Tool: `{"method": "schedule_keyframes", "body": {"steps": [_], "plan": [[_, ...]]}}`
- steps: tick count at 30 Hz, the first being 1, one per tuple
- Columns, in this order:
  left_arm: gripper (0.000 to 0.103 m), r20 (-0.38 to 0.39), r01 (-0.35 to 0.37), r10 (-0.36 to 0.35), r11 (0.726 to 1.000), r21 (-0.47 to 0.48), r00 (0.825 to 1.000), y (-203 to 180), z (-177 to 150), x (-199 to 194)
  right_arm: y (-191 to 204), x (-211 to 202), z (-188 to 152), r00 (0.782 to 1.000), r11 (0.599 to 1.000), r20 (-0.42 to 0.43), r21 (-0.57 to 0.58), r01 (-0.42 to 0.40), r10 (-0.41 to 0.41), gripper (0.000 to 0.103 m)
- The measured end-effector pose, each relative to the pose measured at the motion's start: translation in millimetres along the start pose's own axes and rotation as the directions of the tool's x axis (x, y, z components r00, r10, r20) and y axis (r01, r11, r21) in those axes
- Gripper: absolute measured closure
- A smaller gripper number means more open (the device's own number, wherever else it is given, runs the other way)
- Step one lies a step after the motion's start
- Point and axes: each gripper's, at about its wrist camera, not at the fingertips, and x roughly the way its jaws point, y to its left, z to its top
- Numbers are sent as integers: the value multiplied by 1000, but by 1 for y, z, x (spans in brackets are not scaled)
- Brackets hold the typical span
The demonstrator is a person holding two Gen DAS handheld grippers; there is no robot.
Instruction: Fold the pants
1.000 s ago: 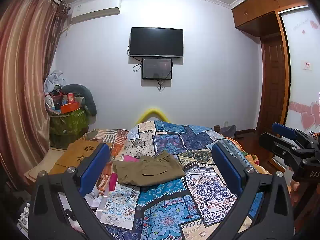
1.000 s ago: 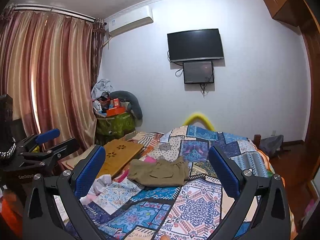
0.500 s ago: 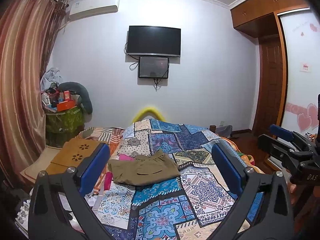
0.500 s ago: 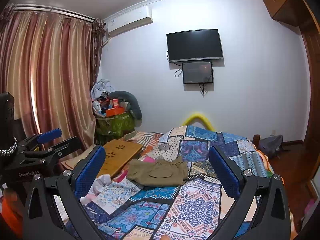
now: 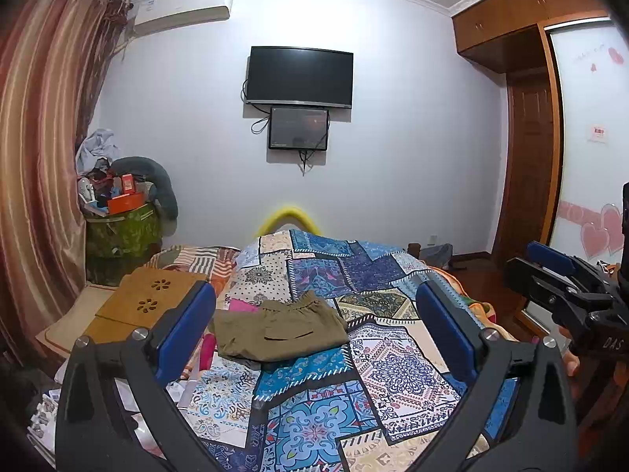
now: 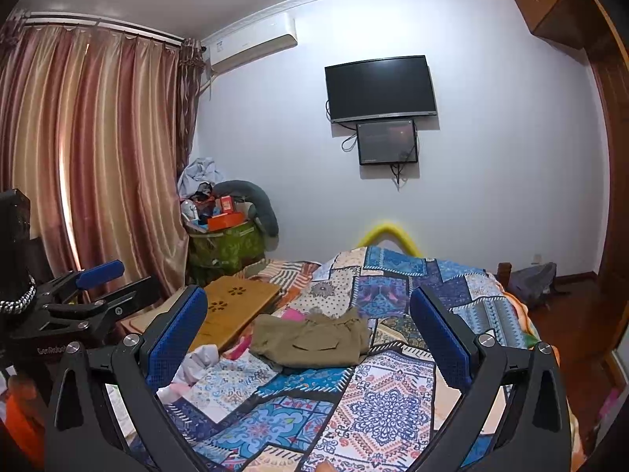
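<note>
Khaki pants (image 5: 277,328) lie in a compact folded bundle on the patchwork quilt (image 5: 385,358), ahead of both tools and well out of reach. I hold the left gripper (image 5: 314,334) and right gripper (image 6: 308,334) raised, jaws spread wide and empty, level over the near end of the bed; I judge the folding done, so nothing needs gripping.

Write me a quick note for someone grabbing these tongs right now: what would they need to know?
Left tongs: open, empty, held above the bed.
Right tongs: open, empty, alongside.
The olive pants lie in a compact folded bundle on the patchwork quilt, beside a wooden lap tray; nothing touches them.
Done: the pants look folded.
Left: perhaps tidy the bunched waistband edge; otherwise I cannot see anything pending.
</note>
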Motion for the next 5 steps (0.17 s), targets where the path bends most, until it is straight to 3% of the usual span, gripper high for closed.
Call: {"method": "schedule_keyframes", "body": {"steps": [5], "plan": [[0,-4,-6,6,1000,4,1000,0,-1,2,0,1,0,1000,1000,0,1,1,-1,1]]}}
